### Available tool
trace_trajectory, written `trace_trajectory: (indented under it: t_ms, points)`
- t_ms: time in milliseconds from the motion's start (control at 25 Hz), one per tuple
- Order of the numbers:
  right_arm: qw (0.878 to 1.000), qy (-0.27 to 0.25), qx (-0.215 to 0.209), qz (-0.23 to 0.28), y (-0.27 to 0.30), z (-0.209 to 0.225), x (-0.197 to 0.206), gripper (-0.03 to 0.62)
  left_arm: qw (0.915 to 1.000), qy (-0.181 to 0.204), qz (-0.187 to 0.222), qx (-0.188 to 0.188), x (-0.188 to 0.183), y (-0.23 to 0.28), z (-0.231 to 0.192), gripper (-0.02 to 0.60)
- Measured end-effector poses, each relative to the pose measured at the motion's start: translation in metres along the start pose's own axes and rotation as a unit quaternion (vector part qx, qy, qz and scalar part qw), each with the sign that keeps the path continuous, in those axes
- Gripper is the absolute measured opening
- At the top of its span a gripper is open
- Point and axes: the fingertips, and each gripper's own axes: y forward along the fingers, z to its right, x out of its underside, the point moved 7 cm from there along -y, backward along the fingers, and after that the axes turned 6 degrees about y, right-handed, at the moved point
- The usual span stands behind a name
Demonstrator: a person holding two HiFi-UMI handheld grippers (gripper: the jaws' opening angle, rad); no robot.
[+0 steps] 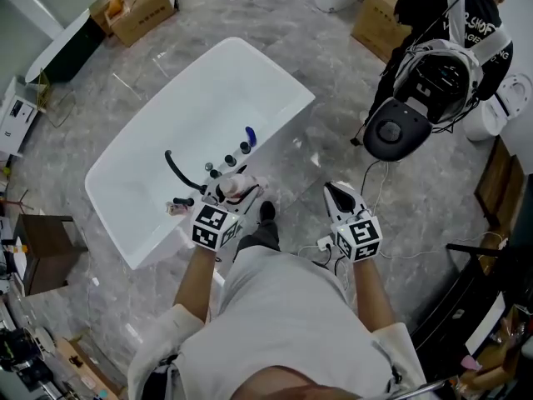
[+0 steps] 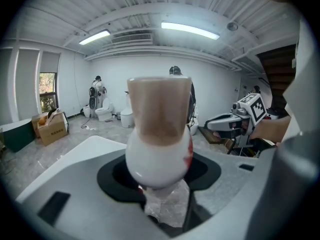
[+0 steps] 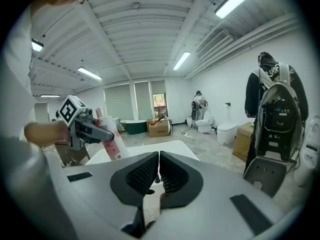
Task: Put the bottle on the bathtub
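Clamped on the bottle (image 2: 159,134) with the left gripper (image 1: 236,192), jaws pressing its sides. Smooth and glossy, rounded and white at the lower end, straight-sided and pinkish brown above, with a smear of red print on one flank. Held over the near rim of the bathtub (image 1: 208,98), just beside the curved black tap (image 1: 176,172) and its row of small dark knobs (image 1: 230,160). Cannot tell whether touching the rim.

Hard, glossy white tub, a long rounded rectangle set slantwise on the grey marbled floor (image 1: 333,115). Small blue thing (image 1: 249,135) farther along the same rim.

Clenched on nothing with the right gripper (image 3: 159,170): ribbed black pads (image 3: 142,173) meeting edge to edge, off to the side of the tub, over the floor.

Matt grey shells on both, each topped with a cube (image 1: 212,226) of black-and-white squares. Brown cardboard boxes (image 1: 141,11) beyond the tub's far end.
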Motion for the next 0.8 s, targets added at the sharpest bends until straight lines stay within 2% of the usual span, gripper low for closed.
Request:
trace_trajectory:
  t_ms: [280, 600, 800]
  points:
    - [1.0, -0.002, -0.002, -0.025, 0.109, 0.004, -0.028, 0.031, 0.9994, 0.013, -0.022, 0.024, -0.004, 0.048, -0.105, 0.226]
    - [0.999, 0.009, 0.022, -0.03, 0.098, 0.029, -0.042, 0.031, 0.9965, 0.041, -0.026, 0.068, -0.034, 0.084, -0.096, 0.227]
    - [0.998, 0.025, 0.038, -0.038, 0.134, 0.038, -0.05, 0.031, 0.9946, 0.044, -0.035, 0.087, -0.036, 0.108, -0.134, 0.227]
